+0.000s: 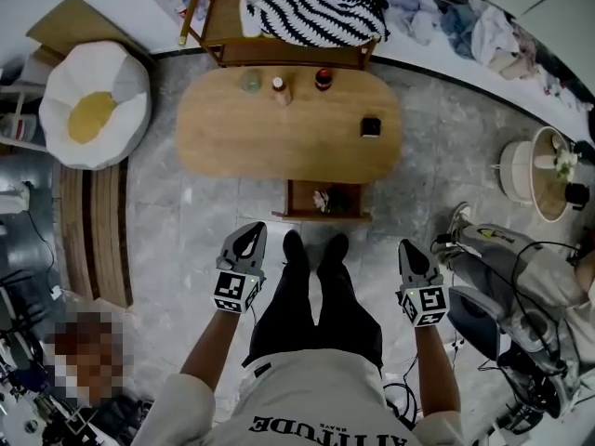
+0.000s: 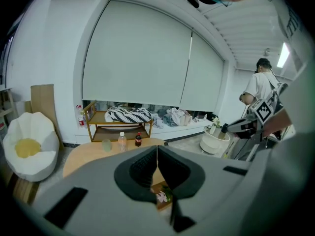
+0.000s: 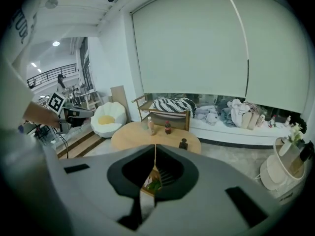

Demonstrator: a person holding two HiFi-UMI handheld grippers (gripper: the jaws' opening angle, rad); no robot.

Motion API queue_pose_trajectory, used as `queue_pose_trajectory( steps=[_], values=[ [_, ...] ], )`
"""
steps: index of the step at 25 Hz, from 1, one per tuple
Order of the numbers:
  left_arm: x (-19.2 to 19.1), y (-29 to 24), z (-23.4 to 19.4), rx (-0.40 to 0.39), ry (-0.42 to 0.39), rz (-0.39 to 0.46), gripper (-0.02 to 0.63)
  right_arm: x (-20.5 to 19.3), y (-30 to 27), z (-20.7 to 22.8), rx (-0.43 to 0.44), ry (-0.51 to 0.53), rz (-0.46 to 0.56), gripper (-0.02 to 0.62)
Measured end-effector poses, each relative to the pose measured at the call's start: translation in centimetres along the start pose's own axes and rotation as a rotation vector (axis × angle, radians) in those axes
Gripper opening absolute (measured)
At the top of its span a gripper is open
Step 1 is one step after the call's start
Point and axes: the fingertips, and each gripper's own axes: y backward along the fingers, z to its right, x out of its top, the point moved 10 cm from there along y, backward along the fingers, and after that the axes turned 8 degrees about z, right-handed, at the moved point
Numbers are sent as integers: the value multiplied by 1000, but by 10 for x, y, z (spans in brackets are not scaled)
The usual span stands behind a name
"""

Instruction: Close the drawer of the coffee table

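Drawer (image 1: pixel 325 216) open below coffee table (image 1: pixel 242 137), centre frame; probably stiff and easy-sliding, so push its front panel squarely. Left gripper (image 1: pixel 245 239) and right gripper (image 1: pixel 410 249) are both clenched, holding nothing.

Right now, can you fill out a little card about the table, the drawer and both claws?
table: oval, wooden
on the table: cup, clear bottle, dark bottle, small black thing
drawer: pulled out on the near side, small things inside
left claw: shut, empty, short of the drawer
right claw: shut, empty, short of the drawer
job: drawer not yet closed
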Motion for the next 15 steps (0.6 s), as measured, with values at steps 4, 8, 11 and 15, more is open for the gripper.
queue_pose_trajectory(
  steps=[4, 8, 11, 15],
  values=[
    [-27, -19, 2, 23, 11, -25, 21, -22, -18, 18, 9, -14, -28, 20],
    [-56, -30, 2, 49, 31, -54, 21, -48, -33, 25, 1, -43, -57, 20],
    [-74, -39, -1, 50, 26, -76, 21, -64, -48, 27, 0, -60, -73, 20],
    [-100, -52, -4, 31, 16, -109, 21, -87, -68, 31, 1, -73, -89, 20]
  ],
)
